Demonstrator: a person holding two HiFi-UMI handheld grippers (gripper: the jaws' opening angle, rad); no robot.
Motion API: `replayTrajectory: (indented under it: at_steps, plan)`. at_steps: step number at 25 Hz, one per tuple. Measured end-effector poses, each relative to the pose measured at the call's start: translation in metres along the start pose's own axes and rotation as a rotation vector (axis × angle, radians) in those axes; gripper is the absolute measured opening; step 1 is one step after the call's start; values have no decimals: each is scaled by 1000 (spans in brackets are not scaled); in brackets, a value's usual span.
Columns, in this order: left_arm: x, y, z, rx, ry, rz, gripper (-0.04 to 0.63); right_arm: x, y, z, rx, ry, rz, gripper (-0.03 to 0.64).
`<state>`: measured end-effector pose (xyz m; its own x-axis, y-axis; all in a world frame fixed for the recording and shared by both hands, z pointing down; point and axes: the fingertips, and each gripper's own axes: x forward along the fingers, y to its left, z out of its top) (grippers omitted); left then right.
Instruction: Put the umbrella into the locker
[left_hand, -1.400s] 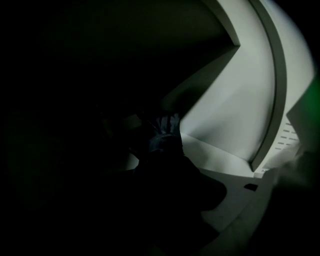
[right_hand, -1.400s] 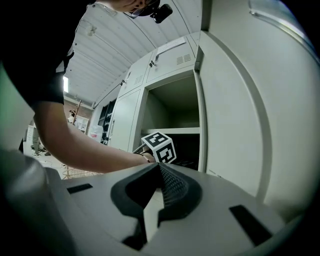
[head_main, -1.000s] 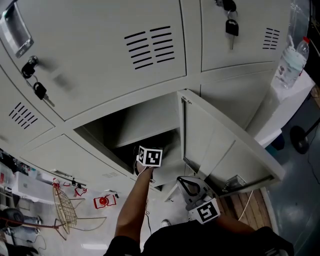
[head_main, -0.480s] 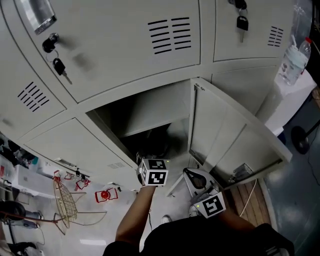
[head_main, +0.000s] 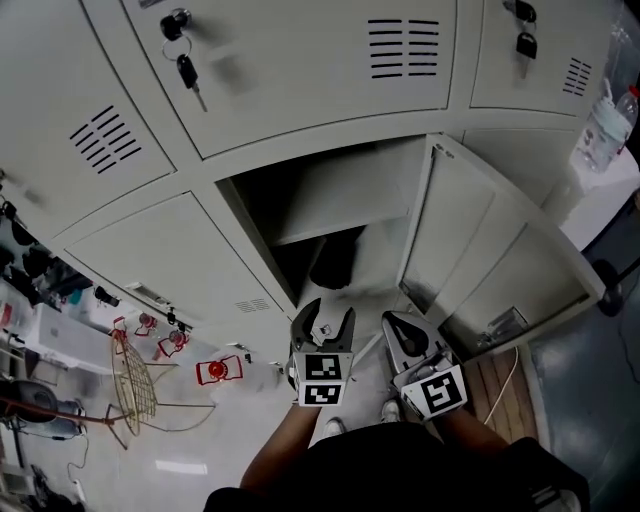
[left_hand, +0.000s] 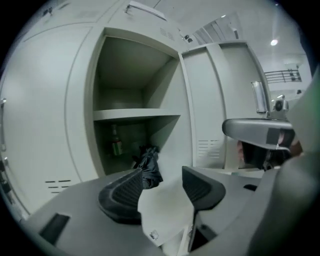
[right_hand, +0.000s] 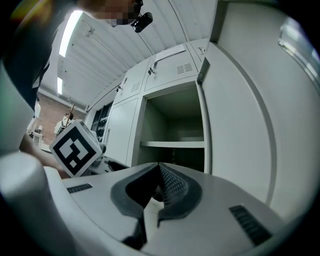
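Pale grey lockers (head_main: 300, 100) fill the wall, and 1 of them, the open locker (head_main: 345, 200), serves as the landmark. Just outside its mouth the left gripper (head_main: 322, 318) points inward. Its 2 jaws are partly apart and closing, with nothing between them; the umbrella (left_hand: 148, 167) shows beyond the gap, not in it. The right gripper (head_main: 408, 338), beside it and nearer the locker's door (head_main: 480, 260), has its jaws pressed together on nothing. The umbrella, black and folded, sits inside the open locker in the lower space under its 1 shelf (left_hand: 135, 114), toward the back, with a small green bottle (left_hand: 116, 143) deeper in on its left. Both grippers being empty fits an umbrella already delivered, and the door, swung wide to the right of the opening, looks like the remaining job. Nothing blocks the mouth; only the door's edge stands close to the right gripper. Keys (head_main: 185, 70) hang from a lock above and left of the open locker. A wire frame (head_main: 130, 385) lies on the floor below and left, and a clear bottle (head_main: 610, 115) stands far right.
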<state>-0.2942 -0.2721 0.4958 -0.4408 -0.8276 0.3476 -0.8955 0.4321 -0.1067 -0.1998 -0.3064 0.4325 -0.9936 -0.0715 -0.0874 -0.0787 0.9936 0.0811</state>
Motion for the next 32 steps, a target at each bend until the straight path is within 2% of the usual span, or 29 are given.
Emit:
replayTrajectory:
  at_steps: [3, 7, 18, 32]
  plan:
    - [-16, 9, -5, -36, -34, 64, 173, 3, 9, 4, 6, 4, 17, -1]
    - [-38, 15, -10, -75, -85, 120, -6, 5, 20, 14, -20, -12, 38, 0]
    - [-64, 7, -20, -127, -113, 50, -6, 8, 33, 7, -53, 23, 6, -2]
    - [-76, 10, -22, -154, -123, 36, -6, 2, 36, 3, -56, 46, -27, -2]
